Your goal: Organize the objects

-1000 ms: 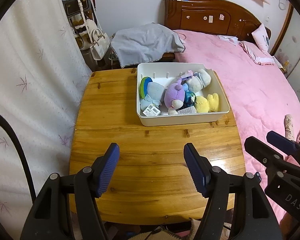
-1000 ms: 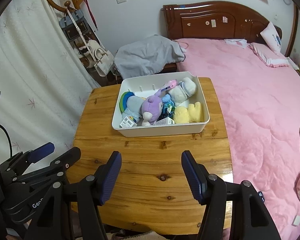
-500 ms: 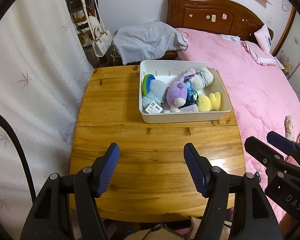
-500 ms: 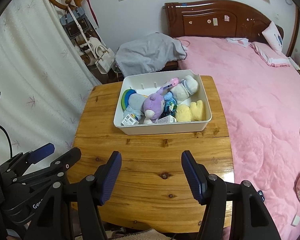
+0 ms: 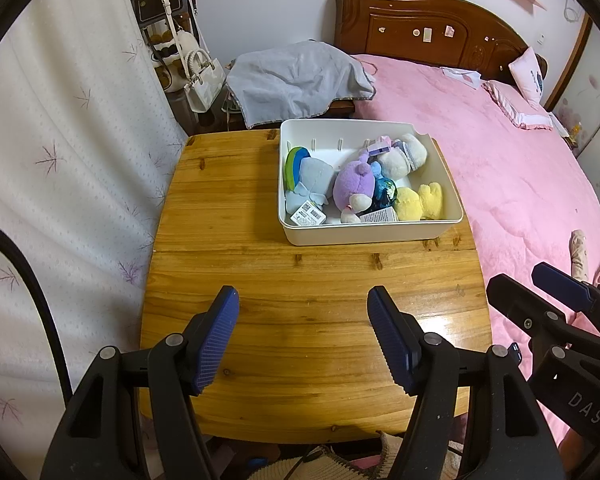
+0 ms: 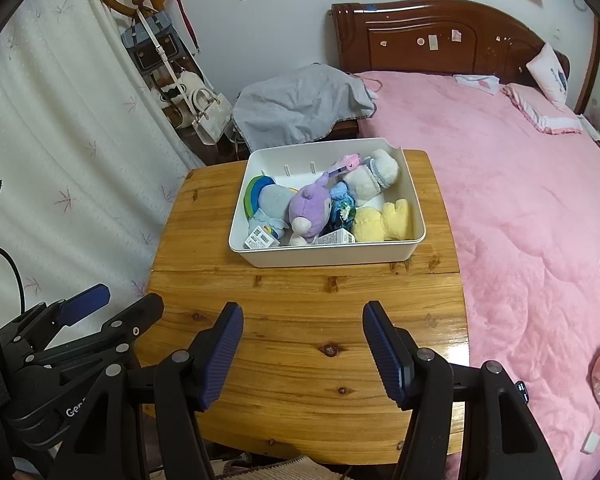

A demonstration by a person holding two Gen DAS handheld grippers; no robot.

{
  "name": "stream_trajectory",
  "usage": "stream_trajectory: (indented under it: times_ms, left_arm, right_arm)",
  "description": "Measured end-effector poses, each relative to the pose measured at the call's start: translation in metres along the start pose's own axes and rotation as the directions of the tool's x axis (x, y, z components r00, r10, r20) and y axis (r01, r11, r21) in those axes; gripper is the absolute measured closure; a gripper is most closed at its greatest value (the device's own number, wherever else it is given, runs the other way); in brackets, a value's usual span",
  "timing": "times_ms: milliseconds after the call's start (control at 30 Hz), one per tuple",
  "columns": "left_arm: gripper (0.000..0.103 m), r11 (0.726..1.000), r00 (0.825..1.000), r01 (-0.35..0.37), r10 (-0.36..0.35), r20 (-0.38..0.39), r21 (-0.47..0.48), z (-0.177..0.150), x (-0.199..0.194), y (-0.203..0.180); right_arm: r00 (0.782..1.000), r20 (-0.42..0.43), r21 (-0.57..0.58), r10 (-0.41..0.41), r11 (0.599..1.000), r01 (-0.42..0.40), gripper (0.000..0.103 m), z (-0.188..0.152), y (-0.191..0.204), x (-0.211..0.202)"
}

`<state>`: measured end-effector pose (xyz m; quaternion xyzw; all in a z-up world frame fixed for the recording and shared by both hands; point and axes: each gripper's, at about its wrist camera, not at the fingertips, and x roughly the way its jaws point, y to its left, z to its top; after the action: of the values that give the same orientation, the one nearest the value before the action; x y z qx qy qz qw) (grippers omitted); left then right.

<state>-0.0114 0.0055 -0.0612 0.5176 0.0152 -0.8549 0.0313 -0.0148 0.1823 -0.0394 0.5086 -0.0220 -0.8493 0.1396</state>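
**Desk:** What fills your view?

**Me:** The biggest thing I see is the bed point(image 6: 512, 208), with a pink cover, along the right side of the tabletop point(image 5: 300, 312). A grey cloth point(image 5: 300, 80) is heaped beyond the tabletop's far edge, next to the dark wooden headboard point(image 6: 440, 36). A white curtain point(image 5: 72, 152) hangs on the left, with handbags point(image 6: 204, 112) on a coat rack behind it.

**Desk:** And the work surface?

**Me:** The tabletop is wooden with a rounded near edge. On its far right part sits a white bin point(image 5: 364, 236), close to the edge by the bed.

**Desk:** What is in the bin?

**Me:** Soft toys, packed together. From the left: a pale blue toy point(image 6: 274, 200) lying against a green and blue disc, then a purple toy point(image 5: 350, 188) in the middle, a white toy point(image 5: 404, 156) at the far right corner, and a yellow toy point(image 6: 384, 220) at the near right. A dark blue glittery thing sits between the purple and yellow ones; I cannot tell what it is. Two small printed tags lie against the near wall.

**Desk:** Your tongs?

**Me:** My left tongs point(image 5: 302, 340) are spread wide with nothing between them, over the near part of the tabletop, well short of the bin. My right tongs point(image 6: 302, 354) are likewise parted and hold nothing, beside the left ones.
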Motion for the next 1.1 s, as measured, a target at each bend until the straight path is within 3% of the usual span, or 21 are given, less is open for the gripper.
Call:
stream_trajectory:
  times_ms: [1100]
  left_arm:
    - [0.032,1.0,1.0,0.0,0.0,-0.01,0.005,-0.0058,0.0035,-0.0029]
  right_arm:
    - [0.999,-0.032,-0.007,0.02,1.0,-0.02,0.04,-0.0037,-0.0013,0.0064]
